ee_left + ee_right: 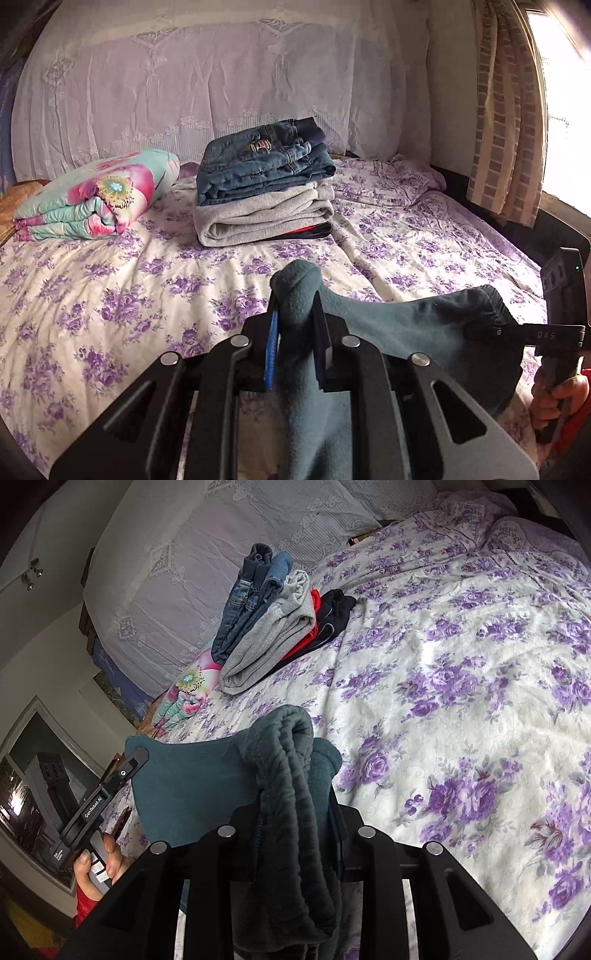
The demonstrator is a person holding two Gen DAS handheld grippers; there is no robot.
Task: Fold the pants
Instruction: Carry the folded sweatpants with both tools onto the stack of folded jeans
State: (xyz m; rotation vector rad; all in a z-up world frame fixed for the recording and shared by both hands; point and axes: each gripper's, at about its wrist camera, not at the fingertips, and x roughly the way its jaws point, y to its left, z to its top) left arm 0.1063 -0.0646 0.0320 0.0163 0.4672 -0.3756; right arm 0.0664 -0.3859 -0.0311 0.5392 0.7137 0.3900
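Teal fleece pants [388, 325] hang stretched between my two grippers above the bed. My left gripper [295, 314] is shut on one bunched edge of the pants. In the right wrist view my right gripper [295, 775] is shut on the ribbed waistband [288, 746], with cloth draped down over it. The right gripper [484, 330] also shows at the right of the left wrist view, clamped on the pants. The left gripper [133, 760] shows at the left of the right wrist view, holding the other end of the pants [192, 786].
A stack of folded pants, jeans [262, 166] on grey sweatpants [266, 218] over red and dark ones, sits at the back of the floral bedsheet [110, 295]. A folded flowered quilt [96, 195] lies left of it. A curtain [506, 122] hangs at right.
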